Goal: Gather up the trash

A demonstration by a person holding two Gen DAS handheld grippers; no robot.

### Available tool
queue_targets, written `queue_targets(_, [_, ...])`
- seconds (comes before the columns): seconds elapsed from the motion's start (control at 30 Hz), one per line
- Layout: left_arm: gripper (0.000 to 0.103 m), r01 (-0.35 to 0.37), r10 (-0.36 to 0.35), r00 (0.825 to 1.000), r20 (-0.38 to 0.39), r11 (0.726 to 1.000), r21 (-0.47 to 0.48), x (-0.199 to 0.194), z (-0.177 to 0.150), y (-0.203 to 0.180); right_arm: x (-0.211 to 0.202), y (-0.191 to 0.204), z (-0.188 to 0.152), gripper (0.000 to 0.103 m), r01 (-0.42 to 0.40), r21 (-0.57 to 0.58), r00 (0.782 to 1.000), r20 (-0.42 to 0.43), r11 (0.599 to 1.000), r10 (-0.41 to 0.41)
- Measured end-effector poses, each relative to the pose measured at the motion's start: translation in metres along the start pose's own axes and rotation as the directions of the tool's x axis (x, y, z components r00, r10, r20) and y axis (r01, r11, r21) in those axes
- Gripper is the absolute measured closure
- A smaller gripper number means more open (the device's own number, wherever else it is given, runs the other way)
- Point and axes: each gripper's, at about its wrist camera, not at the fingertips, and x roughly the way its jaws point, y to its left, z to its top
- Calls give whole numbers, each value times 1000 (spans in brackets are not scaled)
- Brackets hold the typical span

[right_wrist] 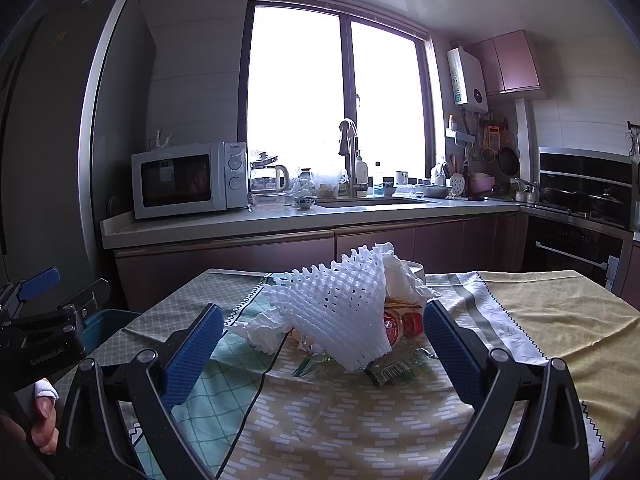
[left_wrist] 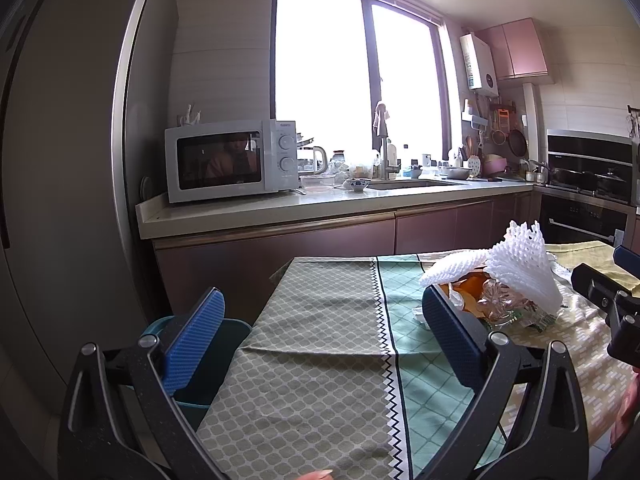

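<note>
Kitchen, daylight. Large 2-pane window (right_wrist: 338, 92) blown out white, dark frame. White tiled walls. Long pale counter (right_wrist: 280, 216) over mauve cabinet fronts; white microwave (right_wrist: 188, 180) at its left end, sink and faucet (right_wrist: 352, 160) under the window. Tall fridge (left_wrist: 60, 180) far left. Black oven (right_wrist: 576, 216) right. Wall-mounted water heater (right_wrist: 466, 76) beside mauve upper cabinet (right_wrist: 510, 62).

White foam mesh sleeve (right_wrist: 340, 316): soft, open-cell netting, matt. Crumpled white tissue paper (right_wrist: 260, 330): wrinkled, dull. Clear plastic bottle (right_wrist: 402, 326): glossy, creased. Green plastic wrapper (right_wrist: 394, 372): shiny, crinkled. Patterned cloth on desk (right_wrist: 340, 420): woven, matt, faintly creased. Blue pads on tongs (left_wrist: 192, 344): finely ribbed texture; black frames: speckled matt plastic. Teal bin (left_wrist: 224, 344): smooth plastic.
</note>
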Motion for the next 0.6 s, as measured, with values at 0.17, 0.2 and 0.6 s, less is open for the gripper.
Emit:
queue_targets(0.17, [5,2,-2,1000,0,1000,6,1,0,-2,2,-1,0,6,-2,4,1000,-3,1000,2])
queue_targets(0.2, [5,4,-4,1000,0,1000,7,1,0,-2,2,-1,0,6,-5,6,1000,-6,1000,5])
queue_targets(0.6, [5,80,-78,994,-70,997,23,23,2,-12,28,-15,5,6,-38,33,995,-87,999,41])
